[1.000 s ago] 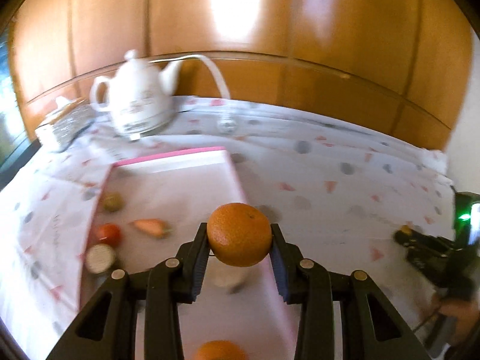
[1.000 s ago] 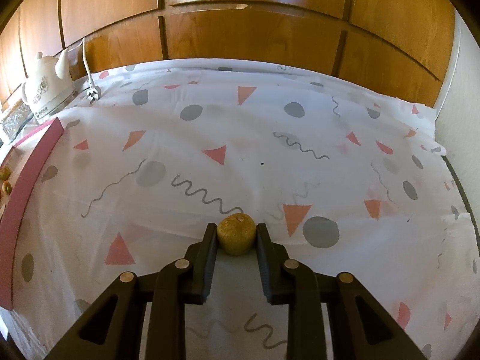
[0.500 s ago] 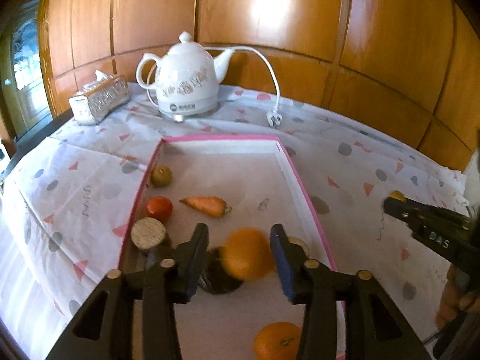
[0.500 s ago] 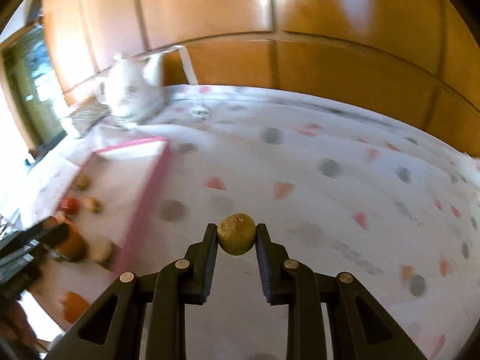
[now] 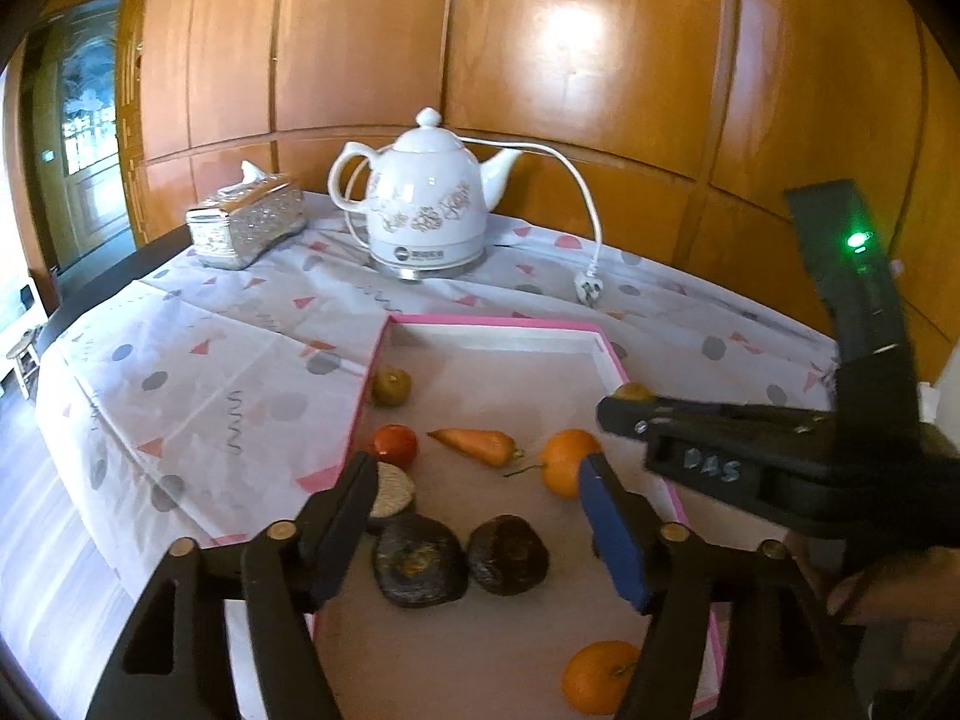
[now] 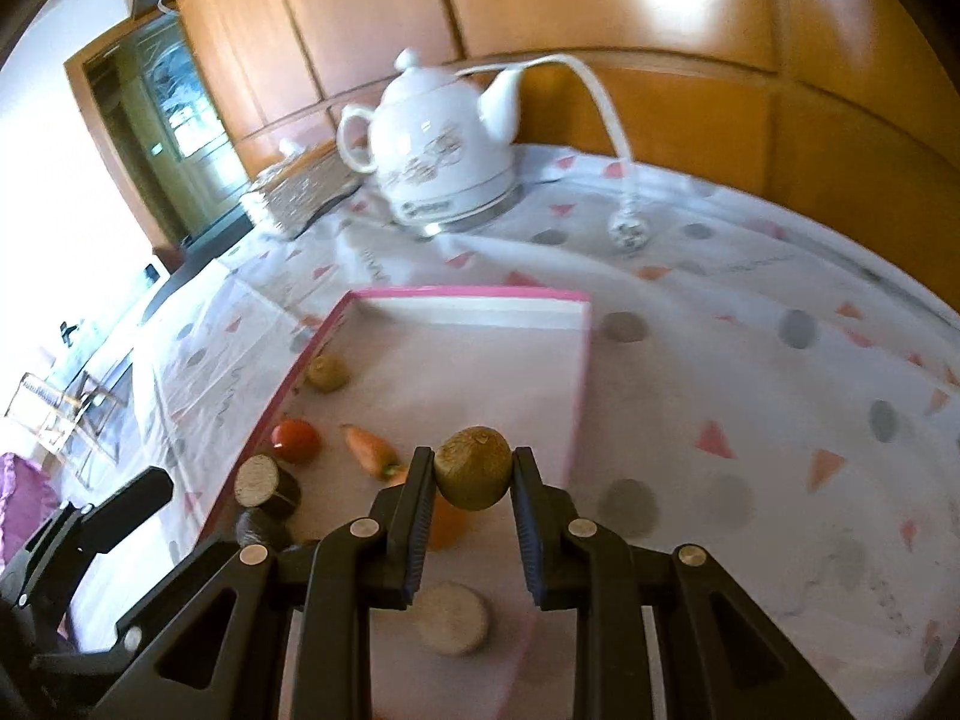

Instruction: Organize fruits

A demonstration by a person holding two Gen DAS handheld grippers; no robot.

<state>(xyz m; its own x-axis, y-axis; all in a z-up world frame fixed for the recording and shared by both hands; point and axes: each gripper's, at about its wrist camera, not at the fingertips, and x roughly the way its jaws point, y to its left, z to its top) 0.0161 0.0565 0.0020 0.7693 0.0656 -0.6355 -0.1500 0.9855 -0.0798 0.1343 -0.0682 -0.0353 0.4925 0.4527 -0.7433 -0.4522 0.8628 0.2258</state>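
Left wrist: 2 oranges (image 5: pixel 567 470), 1 carrot (image 5: pixel 480 445)

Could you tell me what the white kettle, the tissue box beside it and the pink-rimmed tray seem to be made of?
The kettle looks like glazed ceramic: glossy white with printed floral decoration, on a shiny, metallic-looking base. The tissue box seems clad in glittery silver beading or embossed metal; the texture sparkles, but I cannot tell which. The tray appears to be matte cardboard: thin, straight pink walls with a flat pale floor.

left tool (image 5: pixel 477 483): jaws spread wide, nothing between them
right tool (image 6: pixel 471 474): jaws clamped tight on a small brown fruit (image 6: pixel 473 467), reaching in from the right side
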